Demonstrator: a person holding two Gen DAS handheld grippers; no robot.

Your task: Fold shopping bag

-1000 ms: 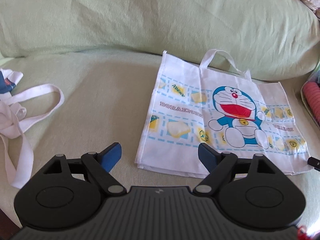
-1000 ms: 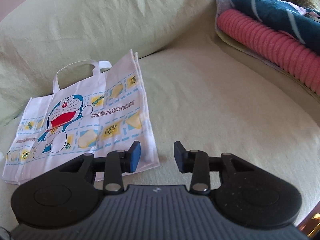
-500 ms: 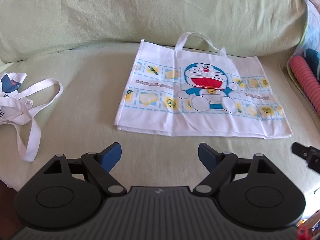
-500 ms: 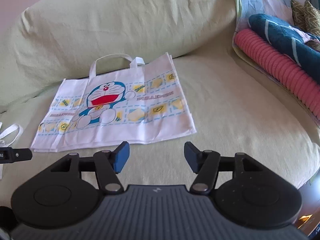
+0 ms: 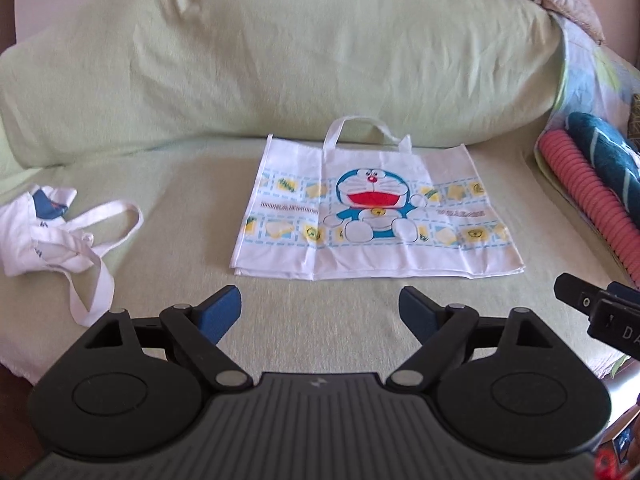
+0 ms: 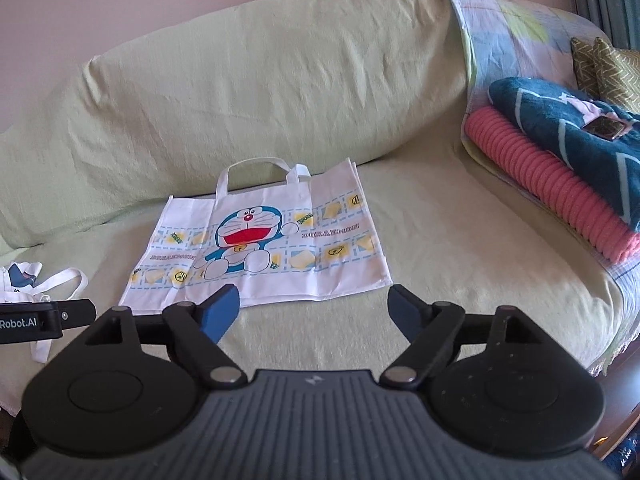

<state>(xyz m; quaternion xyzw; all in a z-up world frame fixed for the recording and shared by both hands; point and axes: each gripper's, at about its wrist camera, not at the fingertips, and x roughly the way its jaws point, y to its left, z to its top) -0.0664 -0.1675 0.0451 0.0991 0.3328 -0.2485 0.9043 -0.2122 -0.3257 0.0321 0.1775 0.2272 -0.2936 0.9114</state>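
Observation:
A white shopping bag (image 5: 372, 216) with a blue cartoon cat printed on it lies flat on the pale green sofa seat, handles toward the backrest; it shows in the right wrist view too (image 6: 260, 244). My left gripper (image 5: 320, 312) hovers open in front of the bag's near edge, nothing between its blue pads. My right gripper (image 6: 312, 308) hangs in front of the bag's near right corner, its jaws still opening, with nothing between them. Each gripper's tip shows at the edge of the other's view.
A crumpled white bag with long straps (image 5: 56, 236) lies at the left of the seat. Folded pink and teal towels (image 6: 560, 176) are stacked on the right end of the sofa, a small dark object on top. The green backrest (image 5: 280, 60) rises behind the bag.
Both grippers have pulled back and up from the bag, which now looks smaller and farther off. The right gripper's jaws have widened from nearly shut. The bag itself lies unchanged.

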